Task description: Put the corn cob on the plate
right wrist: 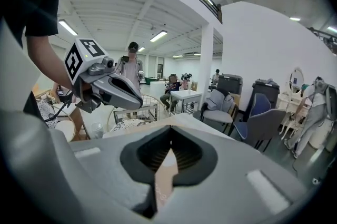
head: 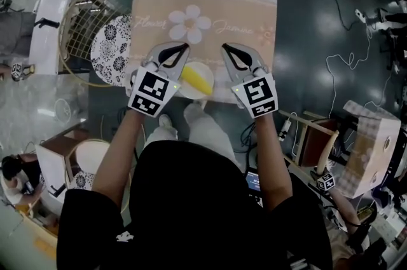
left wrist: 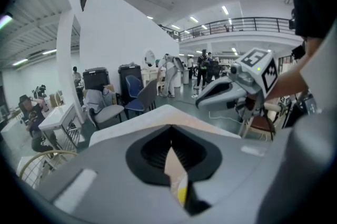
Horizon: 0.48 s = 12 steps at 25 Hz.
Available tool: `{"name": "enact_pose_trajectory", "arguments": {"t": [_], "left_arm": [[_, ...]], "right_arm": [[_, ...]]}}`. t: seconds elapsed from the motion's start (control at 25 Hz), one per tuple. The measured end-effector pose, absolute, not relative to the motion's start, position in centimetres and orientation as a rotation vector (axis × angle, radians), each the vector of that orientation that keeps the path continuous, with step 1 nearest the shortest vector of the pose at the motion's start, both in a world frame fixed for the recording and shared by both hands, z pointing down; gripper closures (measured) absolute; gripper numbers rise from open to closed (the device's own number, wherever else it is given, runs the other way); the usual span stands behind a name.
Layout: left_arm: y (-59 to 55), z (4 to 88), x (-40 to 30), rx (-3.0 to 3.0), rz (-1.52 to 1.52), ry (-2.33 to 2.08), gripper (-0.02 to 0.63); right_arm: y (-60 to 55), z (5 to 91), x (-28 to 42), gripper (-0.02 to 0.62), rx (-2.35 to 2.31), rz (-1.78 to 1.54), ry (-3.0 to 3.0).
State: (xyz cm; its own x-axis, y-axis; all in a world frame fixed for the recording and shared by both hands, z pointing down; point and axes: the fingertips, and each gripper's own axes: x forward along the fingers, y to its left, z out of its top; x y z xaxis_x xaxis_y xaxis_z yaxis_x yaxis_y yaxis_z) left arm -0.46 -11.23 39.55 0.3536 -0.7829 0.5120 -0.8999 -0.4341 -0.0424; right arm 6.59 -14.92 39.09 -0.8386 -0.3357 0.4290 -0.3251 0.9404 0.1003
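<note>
Since the corn cob (head: 198, 79) already lies across the small white plate (head: 186, 92) at the near edge of the table, low in the centre of the head view, I judge the placing done. The left gripper (head: 181, 49) and right gripper (head: 229, 49) flank the plate over the flowered cloth (head: 203, 2). Both are pinched closed and carry nothing, a stance that keeps them clear of the cob. A patterned plate (head: 111, 49) at left centre sits apart, unused.

In the left gripper view, the jaws of the left gripper (left wrist: 171, 138) press together with nothing between them. Below the jaws a sliver of cloth and a speck of yellow corn (left wrist: 182, 195) show, so the cob is beneath the tool, not in it. The right gripper (left wrist: 221, 92) shows at right centre.

In the right gripper view, the right gripper (right wrist: 169, 136) is likewise closed and empty, with only cloth showing below the jaws. The left gripper (right wrist: 113, 91) shows at left.
</note>
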Motion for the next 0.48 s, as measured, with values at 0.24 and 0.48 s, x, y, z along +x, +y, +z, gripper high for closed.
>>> {"name": "enact_pose_trajectory", "arguments": {"t": [0.24, 0.48], "left_arm": [[-10.0, 38.1, -0.5, 2.429, 0.624, -1.490, 0.600], [-8.1, 36.2, -1.2, 2.477, 0.556, -1.497, 0.600]], "right_arm": [[-13.7, 37.3, 6.1, 0.594, 0.527, -0.056, -2.674], [-11.7, 35.1, 5.3, 0.594, 0.590, -0.082, -2.701]]}}
